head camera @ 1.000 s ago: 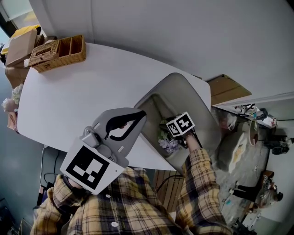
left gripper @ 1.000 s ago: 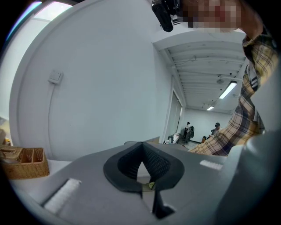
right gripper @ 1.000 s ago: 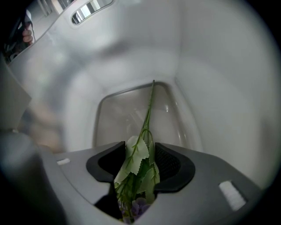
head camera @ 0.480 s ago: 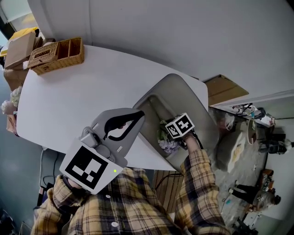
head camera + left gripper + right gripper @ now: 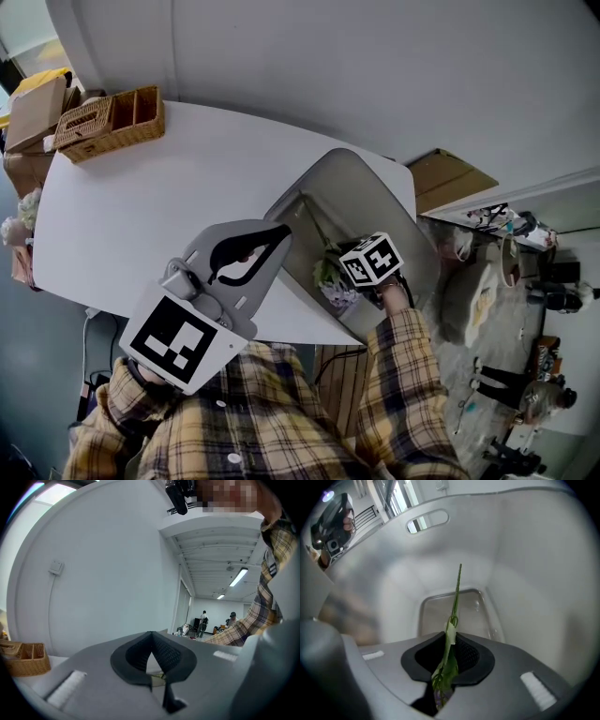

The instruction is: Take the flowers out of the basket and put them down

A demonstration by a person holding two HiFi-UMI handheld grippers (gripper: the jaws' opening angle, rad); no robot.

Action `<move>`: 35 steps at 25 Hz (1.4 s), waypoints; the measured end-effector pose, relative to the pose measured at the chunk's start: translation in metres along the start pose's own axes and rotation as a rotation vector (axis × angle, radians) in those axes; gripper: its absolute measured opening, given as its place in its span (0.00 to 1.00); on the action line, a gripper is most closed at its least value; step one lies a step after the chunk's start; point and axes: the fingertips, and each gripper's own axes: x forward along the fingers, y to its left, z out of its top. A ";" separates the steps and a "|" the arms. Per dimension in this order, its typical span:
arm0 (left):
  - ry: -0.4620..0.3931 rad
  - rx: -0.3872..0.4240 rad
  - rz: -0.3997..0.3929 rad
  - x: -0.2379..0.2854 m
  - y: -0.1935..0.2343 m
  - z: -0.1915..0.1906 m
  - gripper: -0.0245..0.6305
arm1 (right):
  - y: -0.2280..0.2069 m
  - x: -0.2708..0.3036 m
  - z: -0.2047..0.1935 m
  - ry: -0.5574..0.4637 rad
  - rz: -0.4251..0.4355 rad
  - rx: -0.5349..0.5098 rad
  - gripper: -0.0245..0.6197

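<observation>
A tall grey plastic basket [image 5: 375, 176] stands at the table's near right edge. My right gripper [image 5: 345, 277] reaches down inside it, marker cube uppermost. A flower with a thin green stem [image 5: 456, 592] and pale purple blooms [image 5: 336, 289] runs between its jaws. The jaws are closing and the pads press on the stem and leaves [image 5: 449, 641]. The stem tip points at the basket's floor [image 5: 473, 606]. My left gripper [image 5: 281, 232] hangs above the table edge near my chest, shut and holding nothing [image 5: 150, 634].
A wicker organiser [image 5: 111, 120] sits at the white table's [image 5: 169, 197] far left corner, beside cardboard boxes [image 5: 36, 108]. Flattened cardboard [image 5: 450, 178] and bags lie on the floor to the right. The basket has a handle slot [image 5: 427, 520]. People stand in a far room [image 5: 203, 620].
The right gripper's cube has risen a little and turned inside the basket, and the flowers beneath it have shifted with it. The left gripper has stayed put.
</observation>
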 end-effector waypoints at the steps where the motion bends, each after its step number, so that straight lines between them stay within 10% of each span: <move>1: -0.001 0.002 -0.003 0.000 -0.001 0.001 0.06 | 0.000 -0.005 0.002 -0.012 -0.007 0.002 0.12; 35: -0.056 0.039 0.046 -0.038 -0.054 0.002 0.06 | 0.064 -0.224 0.080 -0.593 -0.254 -0.141 0.11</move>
